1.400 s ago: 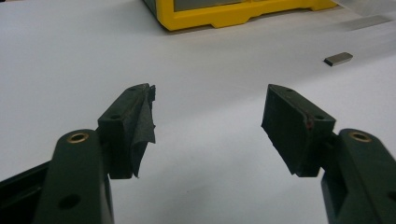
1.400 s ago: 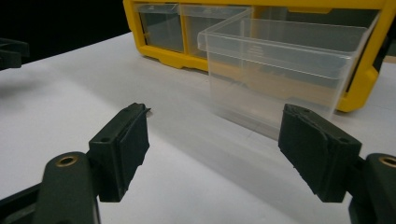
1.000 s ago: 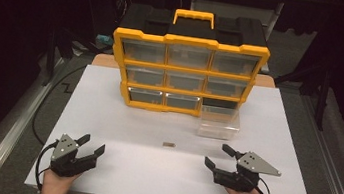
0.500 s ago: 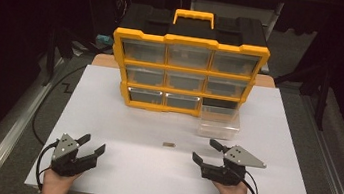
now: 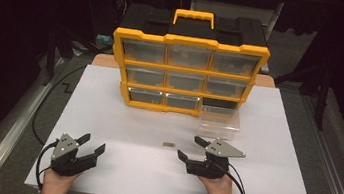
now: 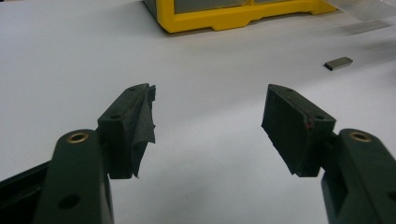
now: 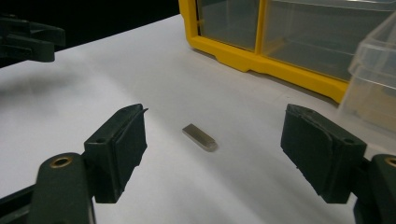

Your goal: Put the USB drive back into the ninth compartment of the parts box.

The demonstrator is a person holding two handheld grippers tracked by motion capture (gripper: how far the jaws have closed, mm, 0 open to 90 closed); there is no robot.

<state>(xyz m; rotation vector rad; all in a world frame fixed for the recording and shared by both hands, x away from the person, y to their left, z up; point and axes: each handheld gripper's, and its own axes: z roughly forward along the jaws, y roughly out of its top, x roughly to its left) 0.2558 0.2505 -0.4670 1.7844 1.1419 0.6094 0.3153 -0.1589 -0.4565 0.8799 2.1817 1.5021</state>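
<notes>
The right gripper hovers with its jaws spread wide just short of the small flat metal piece, which lies on the white table in front of the yellow drawer organizer. In the right gripper view the piece sits between the two pads, slightly left of centre. To grip it well, lower until the pads nearly brush the table, centre the piece, then close across its narrow width; it is thin and could slip out. The clear drawer, pulled out, is probably its destination. The left gripper rests open and empty, well apart.
</notes>
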